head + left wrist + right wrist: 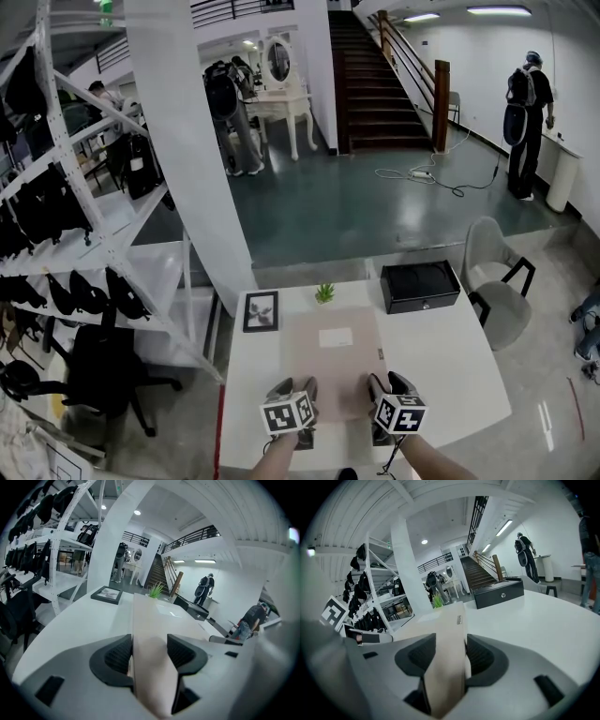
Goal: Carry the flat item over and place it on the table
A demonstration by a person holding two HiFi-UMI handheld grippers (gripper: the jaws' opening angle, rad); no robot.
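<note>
- Pinches the near left edge of the flat tan sheet (333, 352) tight in the left gripper (149, 654).
- Pinches the near right edge tight in the right gripper (451, 657).
- Rests the sheet on the white table (450, 361).
- Shows a black box (419, 286) far right, lid down, inside hidden.

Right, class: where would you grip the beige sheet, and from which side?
Its near edge, from the person's side, one hold toward each corner, as the left gripper and right gripper do. The sheet is thin and wide, so jaws close only across an edge, and two holds should keep it level. The plant and box crowd its far edge.
</note>
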